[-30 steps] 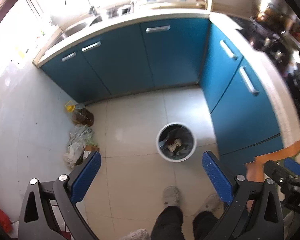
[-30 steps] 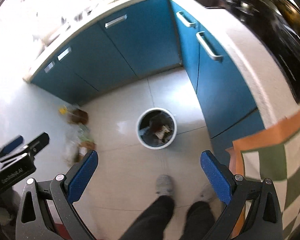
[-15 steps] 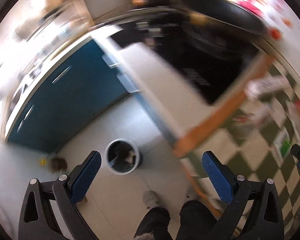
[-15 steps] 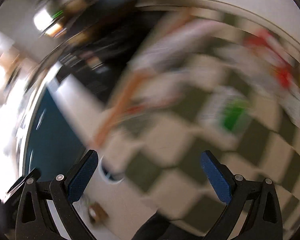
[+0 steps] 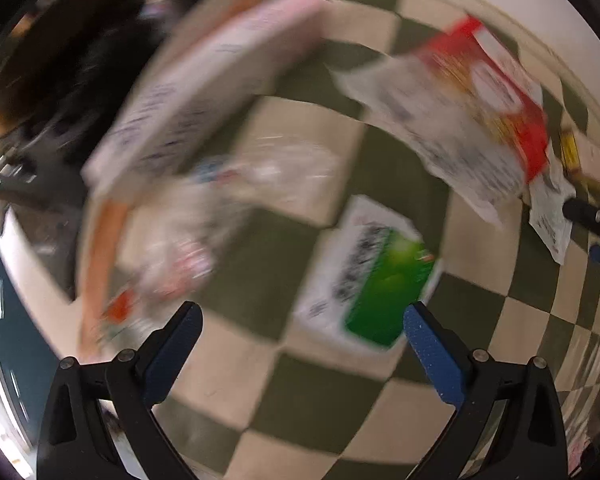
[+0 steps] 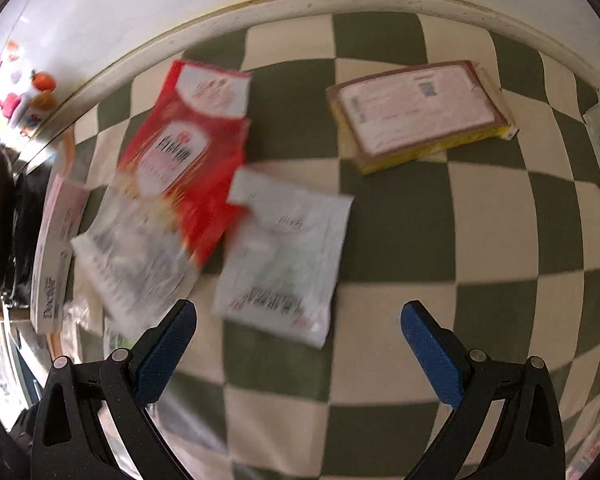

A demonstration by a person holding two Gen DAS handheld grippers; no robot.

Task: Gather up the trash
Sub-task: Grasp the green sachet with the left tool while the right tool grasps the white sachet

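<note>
Green and cream checks of a cloth fill the left wrist view, where a second ago there was kitchen floor and a bin; the swing has brought the desk and its litter under the left claw. It stands wide, holding nothing, above a green-and-white packet, with a red wrapper farther off; blur hides the rest.

From the right wrist, the right claw is wide and empty too, having turned from the floor to the desk. A white packet lies just ahead, the red wrapper touching it, a yellow-edged box well apart. Picking can likely begin.
</note>
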